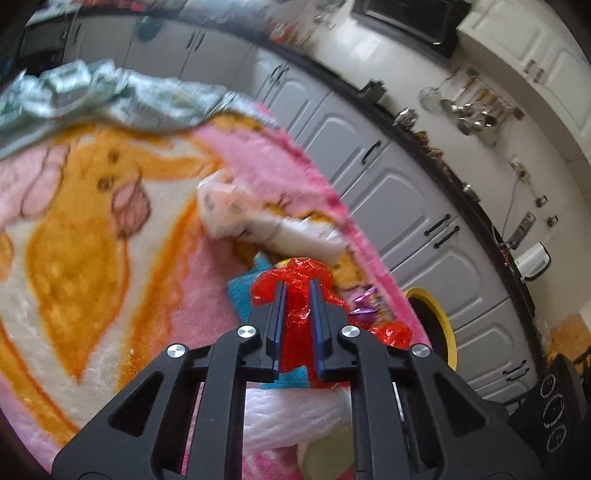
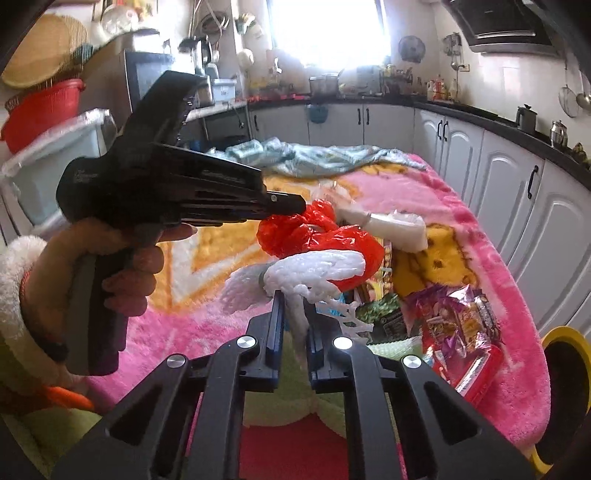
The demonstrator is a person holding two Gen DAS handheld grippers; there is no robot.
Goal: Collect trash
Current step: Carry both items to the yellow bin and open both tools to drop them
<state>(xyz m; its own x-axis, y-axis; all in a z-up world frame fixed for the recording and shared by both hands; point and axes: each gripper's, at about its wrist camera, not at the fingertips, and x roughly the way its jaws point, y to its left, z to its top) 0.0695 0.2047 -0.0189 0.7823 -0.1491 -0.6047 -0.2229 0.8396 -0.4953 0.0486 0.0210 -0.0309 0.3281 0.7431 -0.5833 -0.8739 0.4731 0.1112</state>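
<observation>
Clamping red plastic bag point(image 1: 301, 295), left hand-held gripper point(image 1: 298, 291); right hand-held gripper point(image 2: 294, 300) pinches white foam netting point(image 2: 314, 271).

A pink and orange plush blanket point(image 2: 461, 206) covers the table ahead of and beneath the hand-held gripper, and a crumpled pale blue cloth point(image 2: 314, 157) lies across its far end. Grey-white cabinets point(image 2: 506, 192) with dark handles run along the right side under a black countertop point(image 2: 491, 123), where two metal pots point(image 2: 526, 118) stand. Far ahead, a bright window point(image 2: 328, 33) glares above the countertop. High to the left sit a red basket point(image 2: 40, 110) and a woven tray point(image 2: 37, 55). In the left wrist view, metal utensils point(image 1: 476, 110) hang on the white wall to the upper right.
</observation>
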